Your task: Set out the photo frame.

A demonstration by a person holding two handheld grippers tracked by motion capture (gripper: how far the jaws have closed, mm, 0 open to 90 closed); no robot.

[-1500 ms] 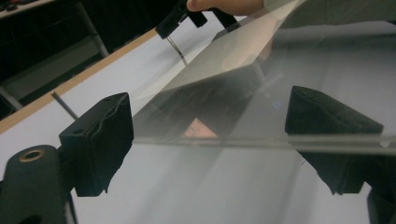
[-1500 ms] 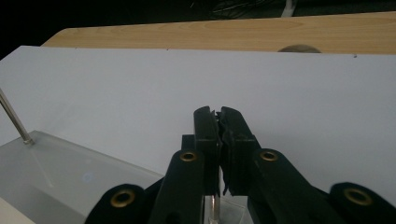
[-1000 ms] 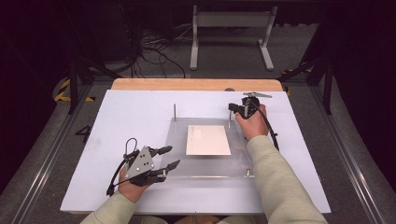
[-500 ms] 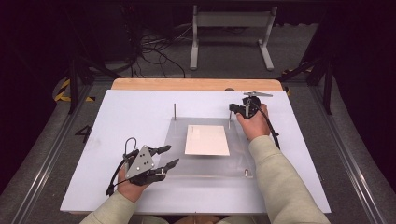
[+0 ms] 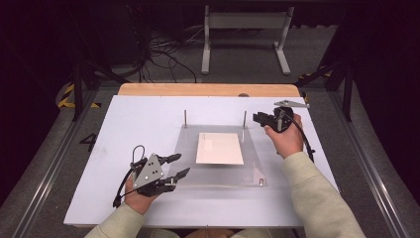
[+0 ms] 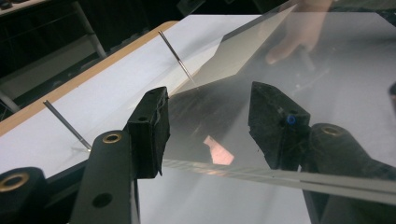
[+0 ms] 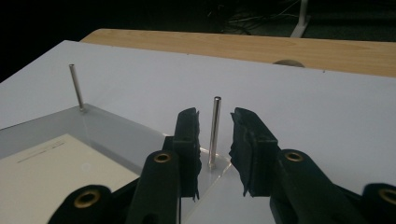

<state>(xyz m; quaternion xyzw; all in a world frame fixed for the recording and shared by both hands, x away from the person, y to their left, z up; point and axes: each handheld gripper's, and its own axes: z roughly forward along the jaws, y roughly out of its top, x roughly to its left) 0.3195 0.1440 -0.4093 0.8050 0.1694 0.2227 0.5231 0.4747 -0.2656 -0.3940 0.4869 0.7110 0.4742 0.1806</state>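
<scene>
Clear acrylic sheet (image 5: 218,171): flat on white surface (image 5: 124,129), edges faint, outline hard to trace. Paper sheet (image 5: 220,148): lies at sheet's middle, possibly beneath it; printed line near one edge, too small to read. Two metal pins (image 7: 215,130) upright at far corners; screw at near right corner.

Left gripper (image 5: 174,166): at sheet's near left edge, jaws half apart, nothing held. Right gripper (image 7: 214,149): jaws just been opening, narrow gap, far right pin between pads, untouched.
</scene>
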